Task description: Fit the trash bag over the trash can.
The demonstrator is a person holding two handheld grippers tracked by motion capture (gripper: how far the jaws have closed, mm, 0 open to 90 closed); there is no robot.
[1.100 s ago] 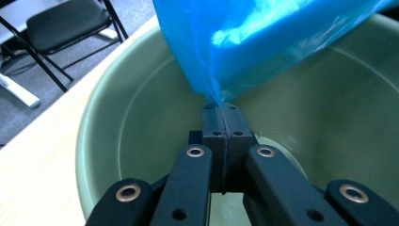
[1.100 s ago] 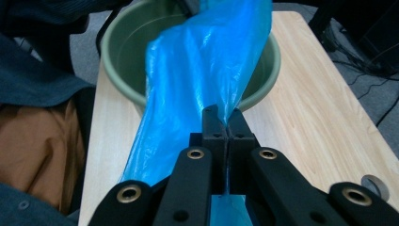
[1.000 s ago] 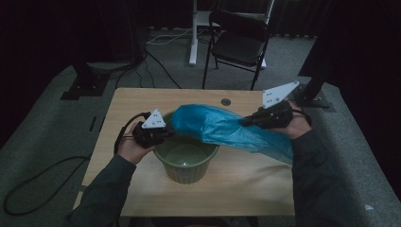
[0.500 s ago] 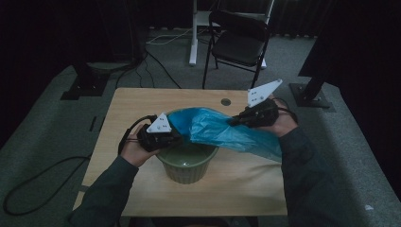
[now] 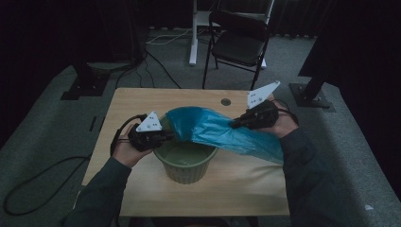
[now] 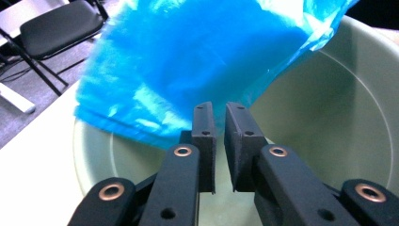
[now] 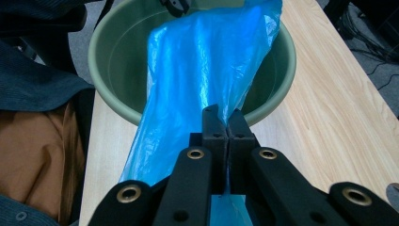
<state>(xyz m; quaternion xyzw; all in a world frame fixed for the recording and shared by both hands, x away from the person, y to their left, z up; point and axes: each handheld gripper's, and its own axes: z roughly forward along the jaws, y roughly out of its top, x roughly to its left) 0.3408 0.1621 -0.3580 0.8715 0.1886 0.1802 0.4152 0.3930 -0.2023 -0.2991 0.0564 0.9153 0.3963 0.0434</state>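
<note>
Since a second ago, the right claw (image 5: 235, 125) has carried the blue bag (image 5: 222, 132) toward the green bucket (image 5: 187, 161) at mid-desk (image 5: 142, 99). From above, the bag's long axis runs from the bucket's far rim to the right hand; the left claw (image 5: 169, 136) sits at the near-left rim. Left gripper view: jaws have just been opening, slightly parted, nothing between, bag (image 6: 197, 61) just ahead. Right gripper view: jaws pinch the bag (image 7: 197, 80).
</note>
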